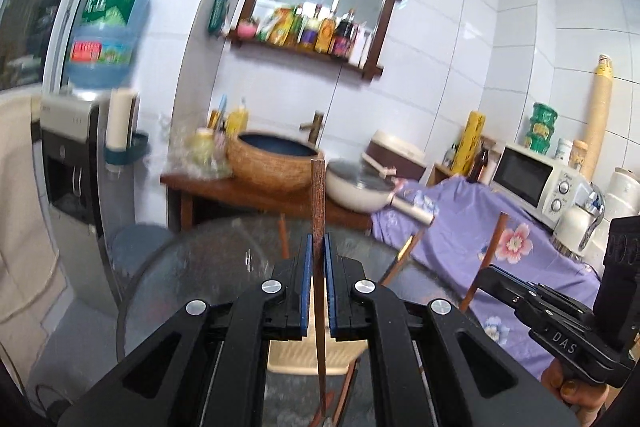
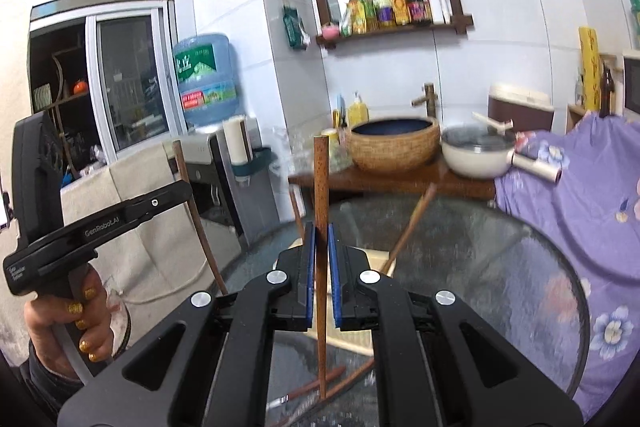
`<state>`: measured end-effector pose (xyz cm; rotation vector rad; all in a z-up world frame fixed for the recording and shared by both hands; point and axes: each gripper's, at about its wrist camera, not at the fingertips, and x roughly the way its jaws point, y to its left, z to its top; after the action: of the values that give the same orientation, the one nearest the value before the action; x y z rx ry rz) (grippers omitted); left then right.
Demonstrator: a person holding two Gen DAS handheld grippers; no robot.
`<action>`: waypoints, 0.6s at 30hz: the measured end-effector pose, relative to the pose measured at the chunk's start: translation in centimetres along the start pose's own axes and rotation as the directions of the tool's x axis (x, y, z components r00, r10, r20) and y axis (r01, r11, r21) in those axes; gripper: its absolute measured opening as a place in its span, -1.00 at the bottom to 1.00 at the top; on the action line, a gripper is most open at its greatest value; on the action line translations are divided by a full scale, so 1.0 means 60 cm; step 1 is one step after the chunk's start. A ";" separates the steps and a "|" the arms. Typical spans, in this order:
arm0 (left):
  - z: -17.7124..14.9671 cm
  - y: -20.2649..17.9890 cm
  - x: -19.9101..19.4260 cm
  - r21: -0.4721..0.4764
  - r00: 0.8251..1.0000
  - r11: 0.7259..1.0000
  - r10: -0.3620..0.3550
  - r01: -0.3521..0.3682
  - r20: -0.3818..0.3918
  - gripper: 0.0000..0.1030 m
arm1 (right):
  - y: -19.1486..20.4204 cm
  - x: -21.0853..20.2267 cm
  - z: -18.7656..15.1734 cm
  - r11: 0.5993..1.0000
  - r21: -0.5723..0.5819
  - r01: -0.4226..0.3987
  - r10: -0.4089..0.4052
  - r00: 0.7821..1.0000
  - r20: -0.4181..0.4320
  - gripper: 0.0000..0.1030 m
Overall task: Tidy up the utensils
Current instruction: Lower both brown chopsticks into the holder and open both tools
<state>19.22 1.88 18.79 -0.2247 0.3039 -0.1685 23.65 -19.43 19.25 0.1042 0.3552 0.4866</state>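
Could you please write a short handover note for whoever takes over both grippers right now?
Left gripper: shut on a wooden chopstick, held roughly upright above the glass table.
Right gripper: shut on a second wooden chopstick, also roughly upright.
More wooden utensils lie on the glass near the table's front edge.
Done: one chopstick picked up in each gripper.
Left: put both chopsticks where they belong, then gather the utensils on the table. No holder shows in either view.
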 end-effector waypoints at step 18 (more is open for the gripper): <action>0.067 -0.007 0.136 -0.030 0.987 0.992 0.126 -0.123 0.099 -0.88 | 0.023 0.107 0.093 0.987 -0.065 0.147 -0.136 0.980 0.148 -0.86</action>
<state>28.10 0.62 20.35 -0.2360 0.2188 -0.0298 30.35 -15.25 22.73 0.0396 0.2010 0.3490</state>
